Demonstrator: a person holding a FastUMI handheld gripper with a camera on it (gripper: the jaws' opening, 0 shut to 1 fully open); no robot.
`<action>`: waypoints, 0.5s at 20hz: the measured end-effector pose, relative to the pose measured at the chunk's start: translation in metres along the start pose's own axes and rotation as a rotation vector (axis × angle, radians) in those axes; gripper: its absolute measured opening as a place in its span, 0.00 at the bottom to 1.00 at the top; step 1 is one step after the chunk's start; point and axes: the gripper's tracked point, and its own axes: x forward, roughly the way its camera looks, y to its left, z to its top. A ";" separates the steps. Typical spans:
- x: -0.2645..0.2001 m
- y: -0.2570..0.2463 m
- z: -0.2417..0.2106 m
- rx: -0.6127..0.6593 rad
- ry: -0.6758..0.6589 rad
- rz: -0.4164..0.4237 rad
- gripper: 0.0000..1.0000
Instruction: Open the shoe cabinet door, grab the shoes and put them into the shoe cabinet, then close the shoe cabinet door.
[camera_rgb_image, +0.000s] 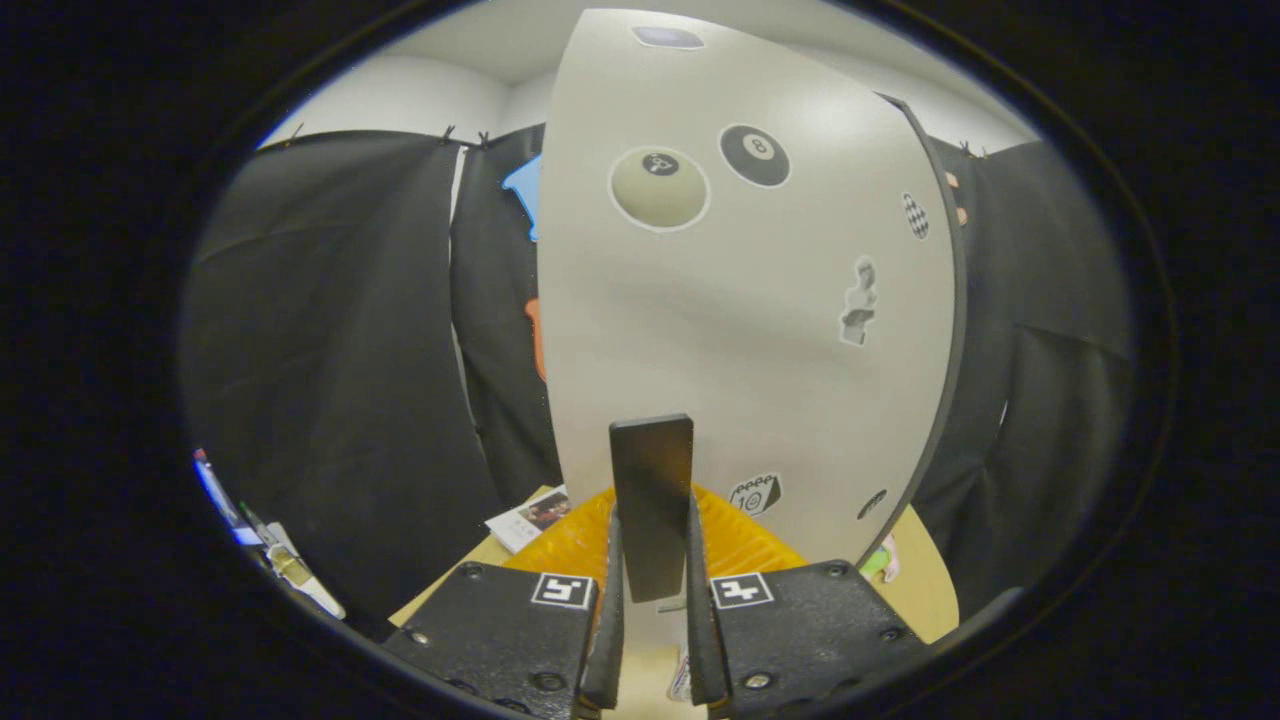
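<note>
Shoe cabinet's pale grey stickered door (740, 300) | gripper (652, 560) clamps its dark flat handle (651, 500) | risk: handle slips free (grip sits low) during swing

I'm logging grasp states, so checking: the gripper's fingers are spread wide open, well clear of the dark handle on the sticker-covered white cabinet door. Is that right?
Not quite. In the gripper view the gripper is not open and clear: its fingers are closed on the dark handle, one pressing each side. The rest holds: the handle sits on the white cabinet door, which carries stickers.
</note>
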 end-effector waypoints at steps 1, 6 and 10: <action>-0.005 -0.002 -0.001 0.007 0.003 0.006 0.30; -0.027 -0.015 -0.004 0.014 0.006 0.054 0.29; -0.038 -0.022 -0.005 0.032 0.009 0.094 0.28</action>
